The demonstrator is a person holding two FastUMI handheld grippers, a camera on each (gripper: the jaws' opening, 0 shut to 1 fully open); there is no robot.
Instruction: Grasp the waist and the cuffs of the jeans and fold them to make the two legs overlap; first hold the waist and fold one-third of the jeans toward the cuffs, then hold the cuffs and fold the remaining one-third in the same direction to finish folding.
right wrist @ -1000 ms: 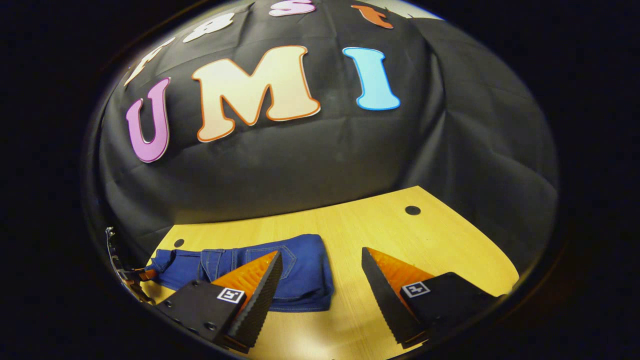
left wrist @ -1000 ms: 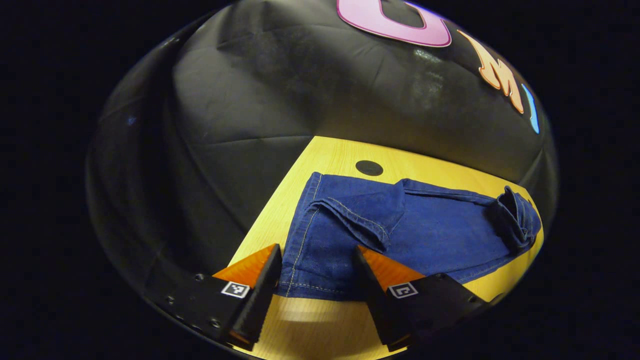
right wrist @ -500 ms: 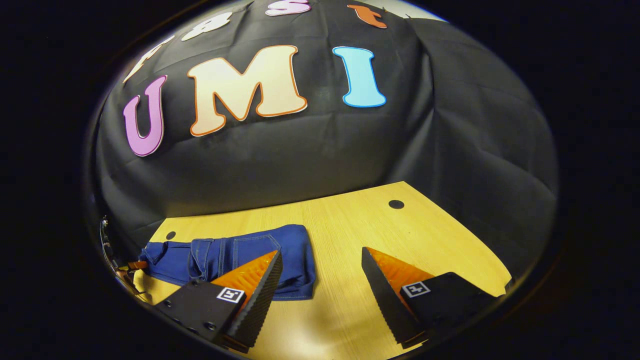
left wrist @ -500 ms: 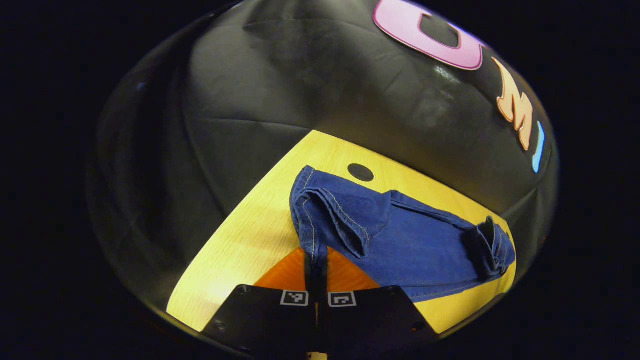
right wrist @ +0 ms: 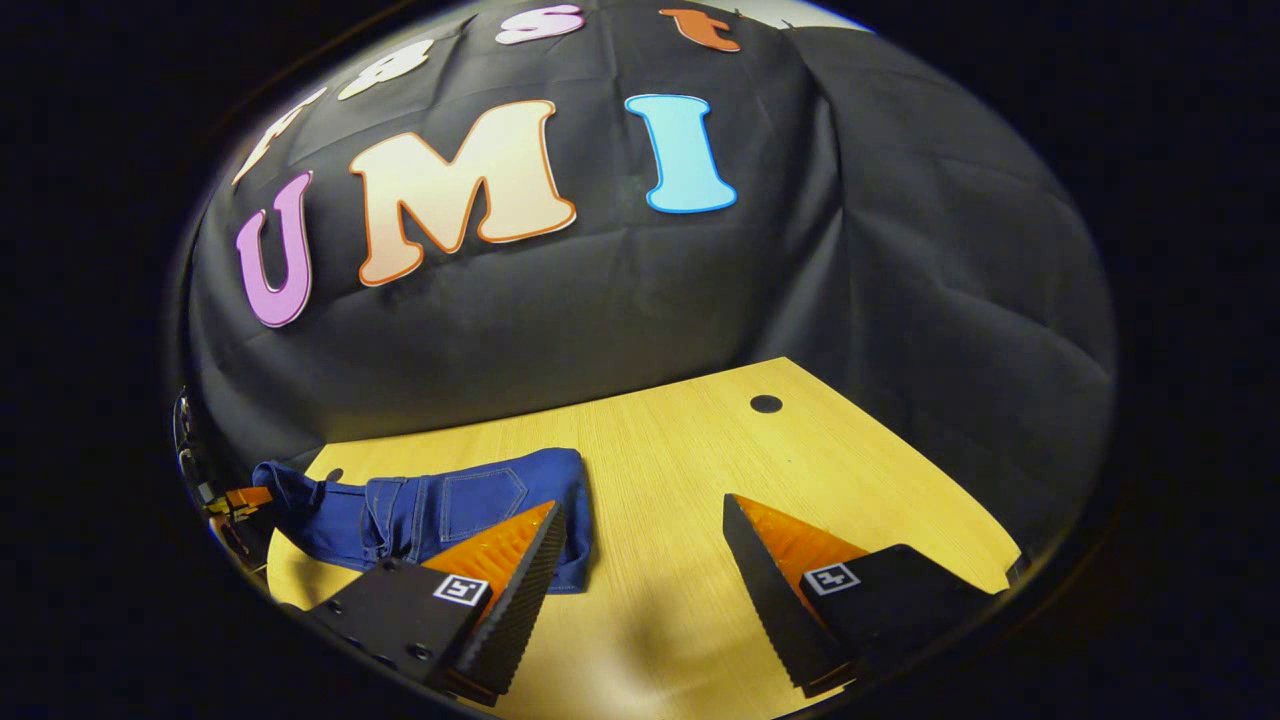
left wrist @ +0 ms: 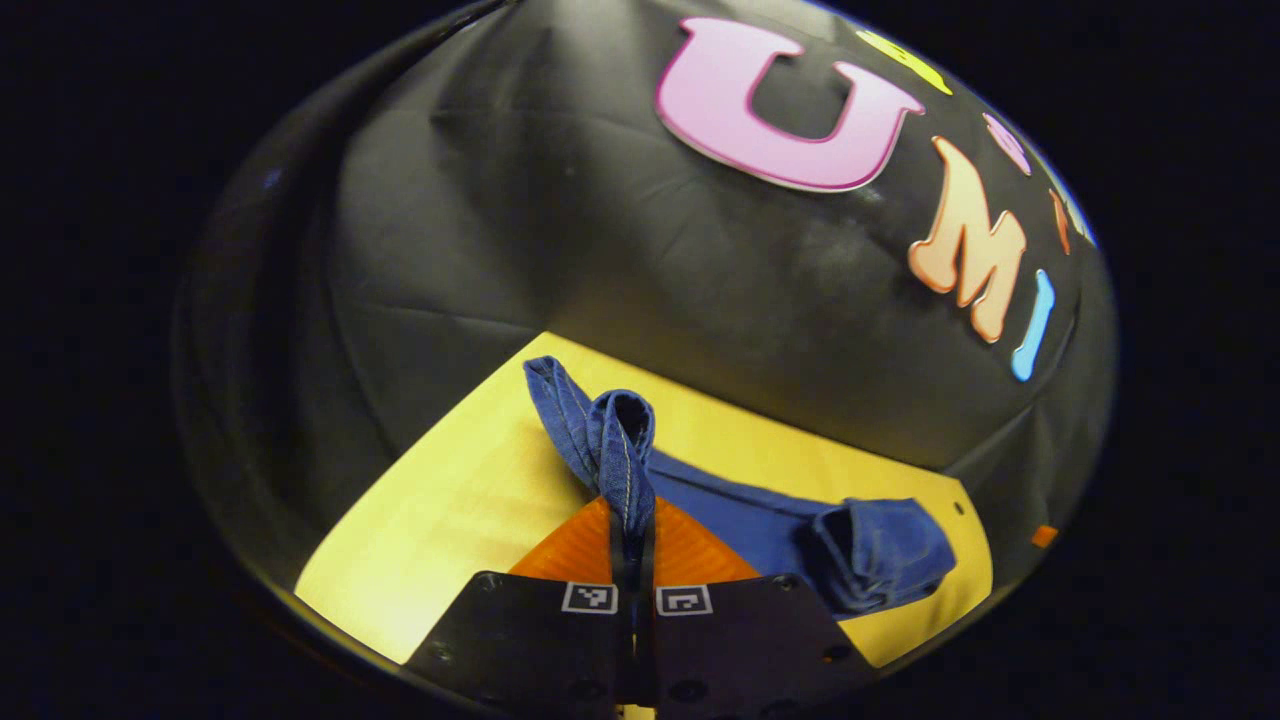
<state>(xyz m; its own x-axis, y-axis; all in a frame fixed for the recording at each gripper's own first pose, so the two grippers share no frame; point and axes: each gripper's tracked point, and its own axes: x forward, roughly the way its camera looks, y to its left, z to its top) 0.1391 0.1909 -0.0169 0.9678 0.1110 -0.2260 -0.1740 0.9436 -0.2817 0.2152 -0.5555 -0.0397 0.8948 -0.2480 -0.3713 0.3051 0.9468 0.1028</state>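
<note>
where a second ago the left gripper (left wrist: 632, 520) stood spread over the flat cuff end of the jeans (left wrist: 760, 510), its two fingers are now clenched together on that end, and the cloth rises off the table (left wrist: 450, 500) in a doubled loop above them. the rest of the jeans trails away from the loop along the table to a rolled bundle at the far end. in the right gripper view the one pair of jeans (right wrist: 450, 505) lies folded on the table (right wrist: 720, 470), its left end lifted toward the left gripper (right wrist: 235, 500) at the edge. the right gripper (right wrist: 640, 545) hovers released, its two fingers wide apart, one over the jeans' near edge, the other over bare wood. two dark round holes (right wrist: 766, 403) mark the table, one beside the jeans' lifted end, one well apart.
</note>
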